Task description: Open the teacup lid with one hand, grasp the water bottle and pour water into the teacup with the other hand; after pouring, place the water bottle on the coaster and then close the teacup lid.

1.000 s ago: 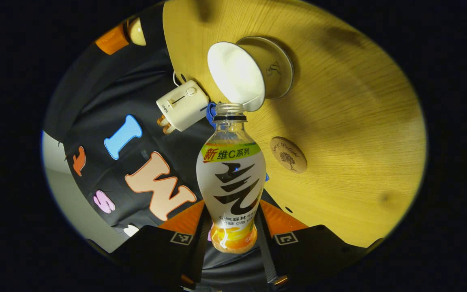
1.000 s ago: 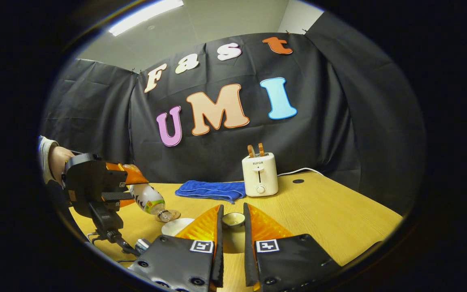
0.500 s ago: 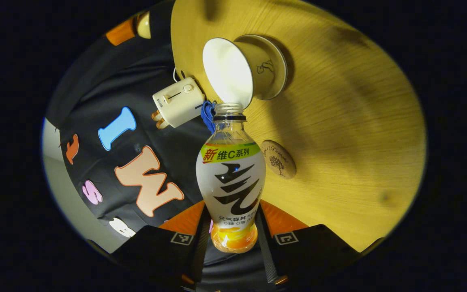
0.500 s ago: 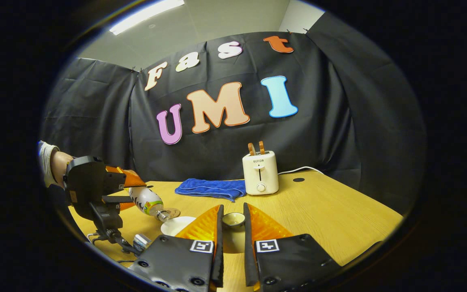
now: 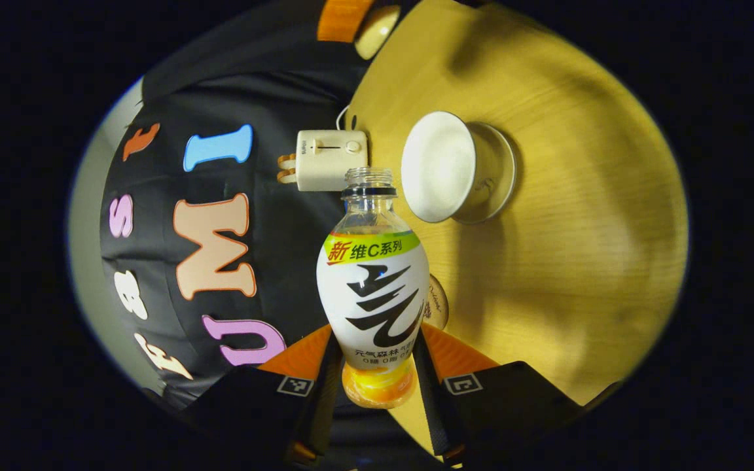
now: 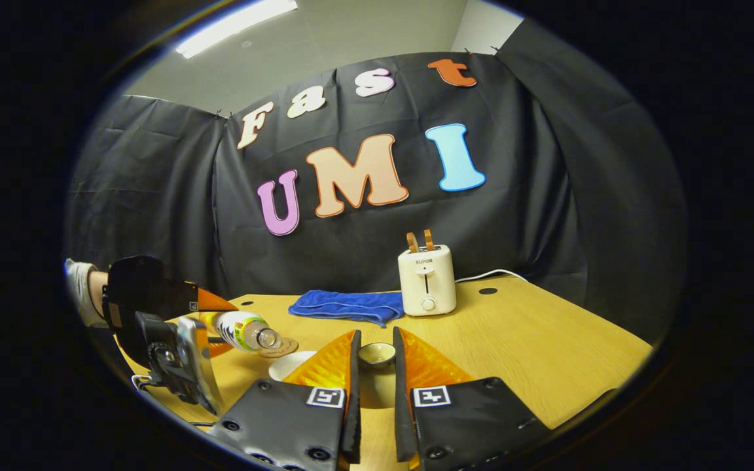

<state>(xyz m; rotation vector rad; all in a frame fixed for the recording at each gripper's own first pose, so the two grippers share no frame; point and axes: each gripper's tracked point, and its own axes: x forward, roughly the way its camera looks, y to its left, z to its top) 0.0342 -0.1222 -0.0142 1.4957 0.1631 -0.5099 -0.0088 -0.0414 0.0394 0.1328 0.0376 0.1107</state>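
Between the fingers of the left gripper (image 5: 377, 366) a water bottle (image 5: 373, 288) is clamped low on its body, its uncapped mouth pointing to 12 o'clock in the left gripper view. Just past the mouth, at 1 o'clock, the white teacup (image 5: 442, 167) is seen standing open on the wooden table (image 5: 580, 248), close to the mouth but apart from it. A round coaster (image 5: 438, 309) is partly hidden behind the bottle's shoulder at 3 o'clock. Farther off, a toaster (image 5: 328, 159) is seen at 11 o'clock.

At the bottom of the right gripper view, the teacup lid (image 6: 377, 354) is held by its knob between the narrowly set fingers of the right gripper (image 6: 375, 386), raised above the table. At 9 o'clock the bottle is seen lying near level over the cup.

Pouring appears finished or nearly so. The bottle is best righted slowly so no drip is spilled, then carried to the coaster and set down flat before the grip is released; the lid should be kept clear until then.
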